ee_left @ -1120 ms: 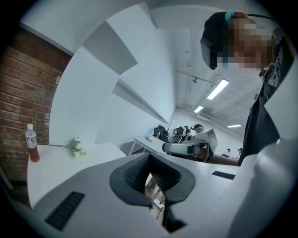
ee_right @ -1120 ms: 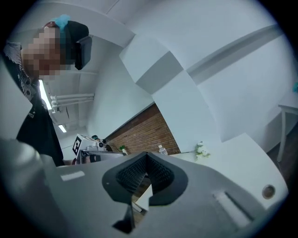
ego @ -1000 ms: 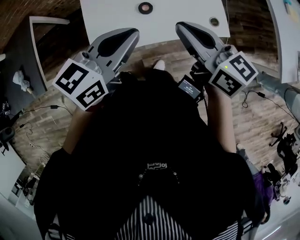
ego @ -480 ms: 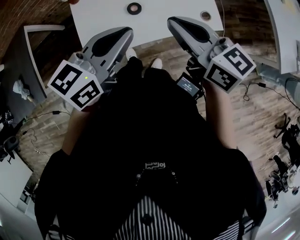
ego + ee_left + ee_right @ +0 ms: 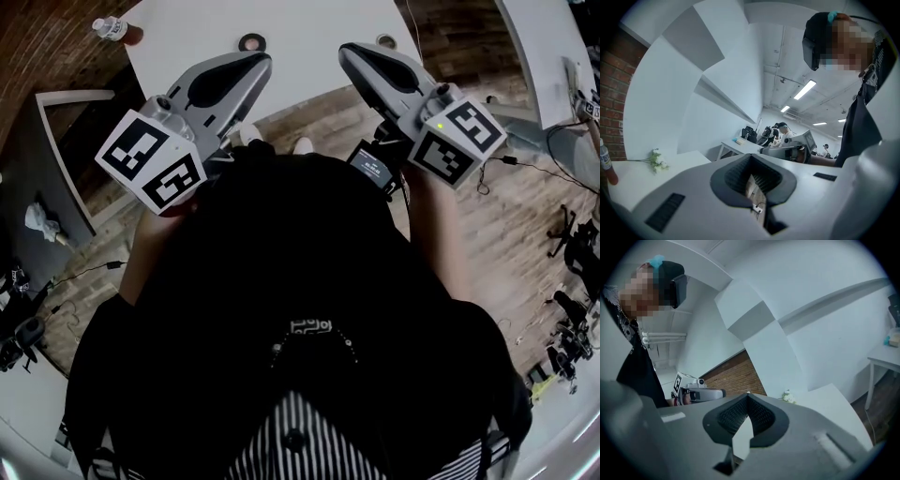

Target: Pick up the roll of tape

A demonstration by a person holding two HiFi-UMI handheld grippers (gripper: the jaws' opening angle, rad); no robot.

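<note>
The left gripper (image 5: 255,60) and the right gripper (image 5: 351,51) are both closed, tips meeting, with nothing between them. What looks like the roll of tape (image 5: 251,42), a dark ring, lies on the white table (image 5: 309,26) just beyond the left gripper's tips, untouched and left of the right gripper.

An open-plan lab or office: white tables (image 5: 309,42) at top, a brick wall (image 5: 37,47) upper left, loose cables (image 5: 523,164) on the wooden floor at right, ceiling strip lights (image 5: 805,89), and people (image 5: 782,133) working at desks (image 5: 736,146) mid-frame.
</note>
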